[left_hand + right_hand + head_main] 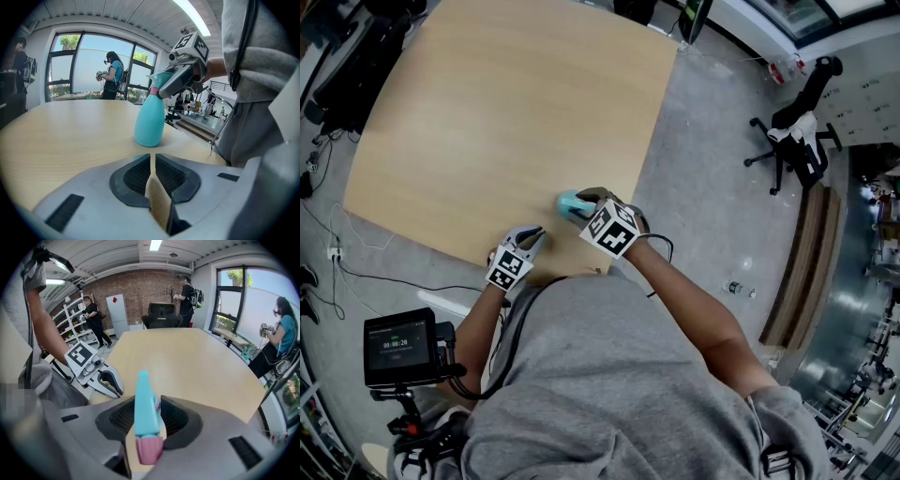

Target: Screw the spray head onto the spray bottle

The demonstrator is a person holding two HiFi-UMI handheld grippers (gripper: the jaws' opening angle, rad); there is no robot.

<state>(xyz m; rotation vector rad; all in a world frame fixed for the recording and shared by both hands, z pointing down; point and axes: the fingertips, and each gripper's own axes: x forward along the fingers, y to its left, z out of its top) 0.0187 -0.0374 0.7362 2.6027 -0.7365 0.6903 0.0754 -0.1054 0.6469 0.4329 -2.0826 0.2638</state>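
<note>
A turquoise spray bottle [150,124] stands upright on the wooden table [506,112], near its front edge. On the bottle's neck sits the turquoise spray head [161,80] with a pink collar [149,450]. My right gripper [149,420] is shut on the spray head [145,404], its pads pressing both sides. In the head view the right gripper [589,201] covers most of the bottle [568,202]. My left gripper [151,176] is shut and empty. It hovers left of the bottle and apart from it, at the table's edge [529,240].
A black office chair [792,141] stands on the grey floor to the right. A small screen on a stand [401,349] sits at my lower left, with cables beside it. People stand far off by the windows [112,75] and the brick wall [187,296].
</note>
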